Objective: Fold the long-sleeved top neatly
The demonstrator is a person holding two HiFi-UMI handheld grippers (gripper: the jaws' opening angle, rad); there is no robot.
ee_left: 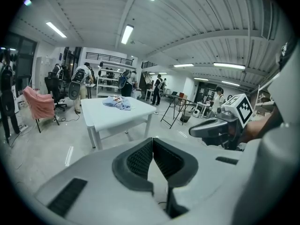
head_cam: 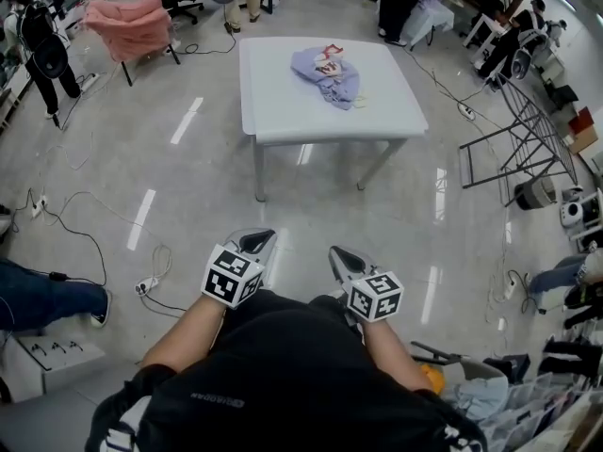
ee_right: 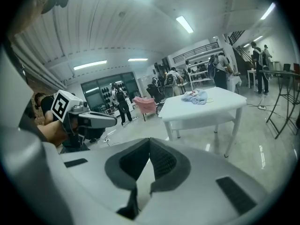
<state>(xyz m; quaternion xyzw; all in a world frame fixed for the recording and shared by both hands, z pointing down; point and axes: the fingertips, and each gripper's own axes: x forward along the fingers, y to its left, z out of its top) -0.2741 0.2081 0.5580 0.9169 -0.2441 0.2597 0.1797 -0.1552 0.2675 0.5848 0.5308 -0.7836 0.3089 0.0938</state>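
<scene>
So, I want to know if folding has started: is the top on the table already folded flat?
No, the top lies in a crumpled heap on the white table.

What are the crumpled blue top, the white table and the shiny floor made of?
The crumpled light-blue top looks like soft cloth, maybe cotton: it lies in limp wrinkles. The white square table has a smooth matte top, probably laminate or painted board; its pale legs look like metal. The grey floor looks like polished tile or stone: it shows bright mirror-like streaks.
</scene>
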